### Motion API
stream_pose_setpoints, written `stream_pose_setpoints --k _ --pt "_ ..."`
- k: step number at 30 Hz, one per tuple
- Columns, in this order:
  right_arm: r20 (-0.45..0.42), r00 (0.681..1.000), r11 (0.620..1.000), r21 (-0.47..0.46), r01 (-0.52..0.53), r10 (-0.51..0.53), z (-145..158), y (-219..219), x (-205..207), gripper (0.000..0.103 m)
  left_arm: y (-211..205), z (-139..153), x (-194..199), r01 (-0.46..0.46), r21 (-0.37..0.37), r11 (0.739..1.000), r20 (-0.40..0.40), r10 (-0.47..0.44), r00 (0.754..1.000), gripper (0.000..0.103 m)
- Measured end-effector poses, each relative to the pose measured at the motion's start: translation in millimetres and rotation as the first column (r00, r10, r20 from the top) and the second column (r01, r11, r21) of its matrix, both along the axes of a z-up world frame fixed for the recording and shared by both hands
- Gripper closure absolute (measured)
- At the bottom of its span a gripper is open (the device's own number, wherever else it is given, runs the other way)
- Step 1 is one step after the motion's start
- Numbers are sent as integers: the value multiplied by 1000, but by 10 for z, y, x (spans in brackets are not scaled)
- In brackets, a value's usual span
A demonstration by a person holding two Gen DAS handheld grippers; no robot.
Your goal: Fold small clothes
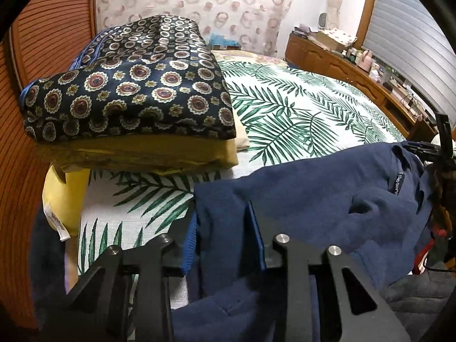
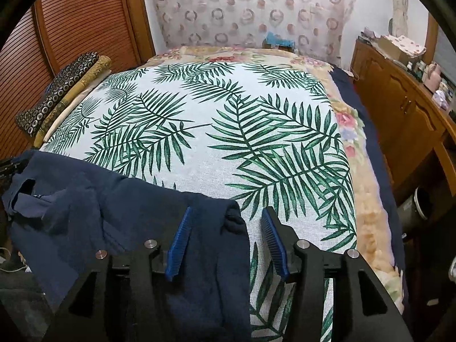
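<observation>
Left claw is sitting wide with the left edge of the navy garment lying between its blue pads, not pinched; right claw is also gaping wide, the garment's right corner lying between its pads, bare bedspread showing beside the right pad. The navy garment is lying rumpled along the near edge of the bed, collar and label up toward 2 o'clock in the left wrist view. Farther out, the palm-leaf bedspread is running toward 12, and a folded stack is sitting at 10 o'clock, dark medallion-print piece on top of yellow ones.
</observation>
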State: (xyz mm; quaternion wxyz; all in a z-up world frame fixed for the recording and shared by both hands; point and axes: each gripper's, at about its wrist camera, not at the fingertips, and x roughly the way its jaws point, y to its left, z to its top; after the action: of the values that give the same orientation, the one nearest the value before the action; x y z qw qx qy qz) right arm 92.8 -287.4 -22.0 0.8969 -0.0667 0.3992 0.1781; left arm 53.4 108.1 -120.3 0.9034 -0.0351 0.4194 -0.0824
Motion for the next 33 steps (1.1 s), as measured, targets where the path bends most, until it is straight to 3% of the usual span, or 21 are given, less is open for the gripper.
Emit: stream_pose_setpoints --k 8,10,11,12,15,18,24,27,33 --pt "-2 998 998 -6 -55 55 -24 83 -60 51 57 4 35 -3 -29 1000 -7 3 1000 72" --pt "-3 998 998 -14 -68 68 -25 120 -75 65 41 33 23 12 -45 999 0 -12 1000 91" --pt "-9 997 997 -6 -82 82 -20 133 -85 82 16 69 8 17 -49 999 7 -17 1000 92" --pt "-11 996 996 -7 -85 85 -8 151 -100 87 -19 114 -13 25 -41 999 19 -24 1000 93" --pt "-3 995 995 18 -103 103 75 142 -213 92 -117 309 -138 58 -41 997 71 -55 996 94" --pt "58 993 993 60 -105 101 248 78 -447 93 -181 584 -322 78 -53 996 146 -70 987 94" --pt "221 973 986 140 -94 62 827 -165 -1092 93 -231 1283 -672 141 -87 986 325 -105 940 94" --pt "314 948 983 153 -101 49 1183 -286 -1462 93 -262 1655 -861 172 -87 981 413 -122 902 94" --pt "469 883 981 160 -107 20 1710 -489 -2050 93 -277 2072 -1147 182 -74 981 527 -116 842 94"
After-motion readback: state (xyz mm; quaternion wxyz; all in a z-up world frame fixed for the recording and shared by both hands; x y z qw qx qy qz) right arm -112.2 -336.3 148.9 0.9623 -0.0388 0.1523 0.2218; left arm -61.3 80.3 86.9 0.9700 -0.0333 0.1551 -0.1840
